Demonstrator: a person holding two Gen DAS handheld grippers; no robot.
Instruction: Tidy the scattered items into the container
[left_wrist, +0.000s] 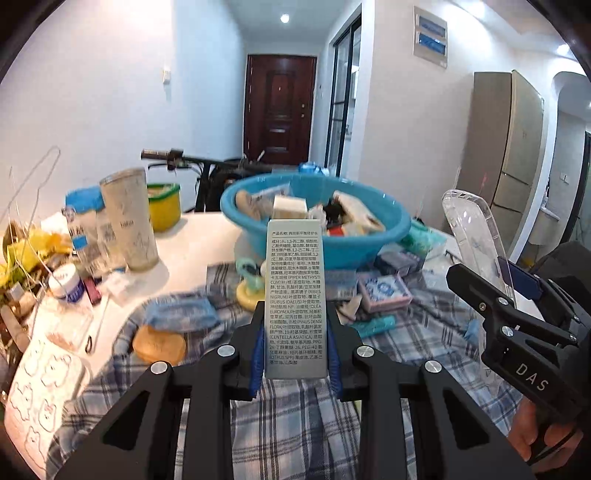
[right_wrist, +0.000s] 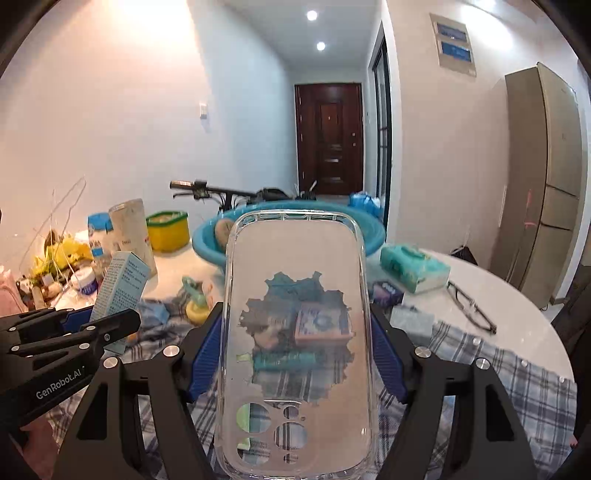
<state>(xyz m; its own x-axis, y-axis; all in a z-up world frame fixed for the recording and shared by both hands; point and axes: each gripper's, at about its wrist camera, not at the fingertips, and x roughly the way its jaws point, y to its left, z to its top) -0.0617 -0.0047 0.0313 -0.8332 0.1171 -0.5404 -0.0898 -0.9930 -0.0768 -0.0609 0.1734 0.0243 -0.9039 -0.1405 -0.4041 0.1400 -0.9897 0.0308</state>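
While the left gripper (left_wrist: 295, 354) pinches the carton (left_wrist: 295, 295) and the right gripper (right_wrist: 295, 354) clamps the phone case (right_wrist: 295, 332), either may slip short of the basin (left_wrist: 258, 218) at upper centre.

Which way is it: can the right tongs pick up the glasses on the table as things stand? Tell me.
Probably not yet. The right tongs are already shut on the clear phone case, so nothing else fits between them. The glasses themselves lie uncovered on the bare table, off to the right.
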